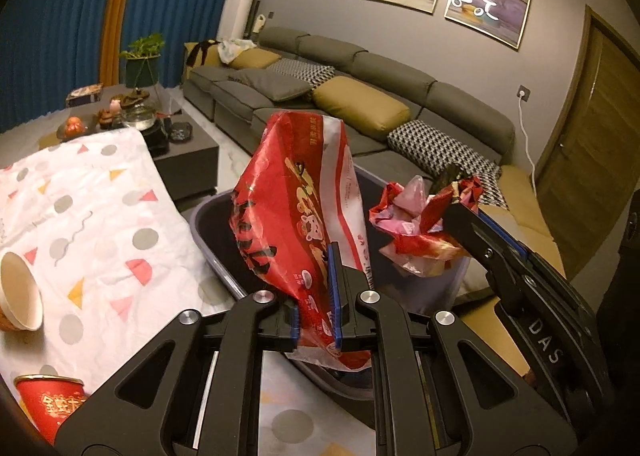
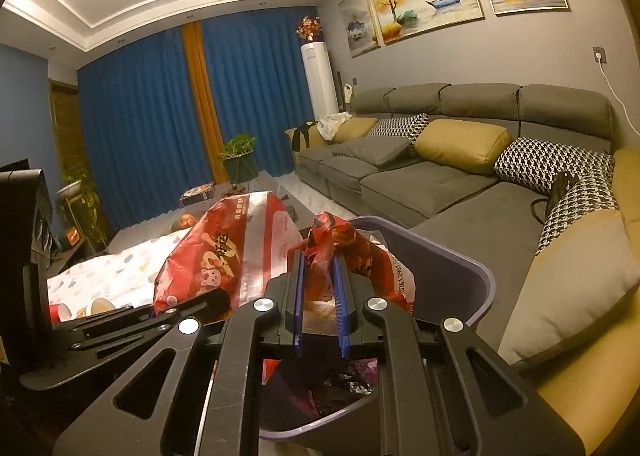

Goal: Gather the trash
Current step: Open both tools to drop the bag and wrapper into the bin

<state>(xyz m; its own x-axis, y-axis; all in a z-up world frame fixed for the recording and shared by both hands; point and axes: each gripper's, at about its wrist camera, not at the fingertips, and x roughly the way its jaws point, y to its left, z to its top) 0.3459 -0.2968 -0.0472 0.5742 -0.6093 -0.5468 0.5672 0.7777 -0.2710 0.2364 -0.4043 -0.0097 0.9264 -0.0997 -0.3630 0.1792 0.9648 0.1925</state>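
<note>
A large red and white snack bag (image 1: 296, 196) stands upright between the blue pads of my left gripper (image 1: 316, 296), which is shut on its lower part. It hangs over the grey-purple bin (image 1: 208, 212). To the right, my right gripper (image 1: 452, 212) is shut on a crumpled wad of red and pink wrappers (image 1: 416, 224), also above the bin. In the right wrist view the wad (image 2: 332, 236) sits between the right gripper (image 2: 318, 268) pads, over the bin (image 2: 460, 256). There the snack bag (image 2: 224, 252) and left gripper (image 2: 192, 304) are to the left. Dark trash lies in the bin.
A table with a white patterned cloth (image 1: 100, 216) is left of the bin, with a white paper cup (image 1: 20, 292) on its side and a red cup (image 1: 48, 404). A grey sofa (image 1: 360, 96) with cushions runs behind. A dark coffee table (image 1: 180, 152) carries a tea set.
</note>
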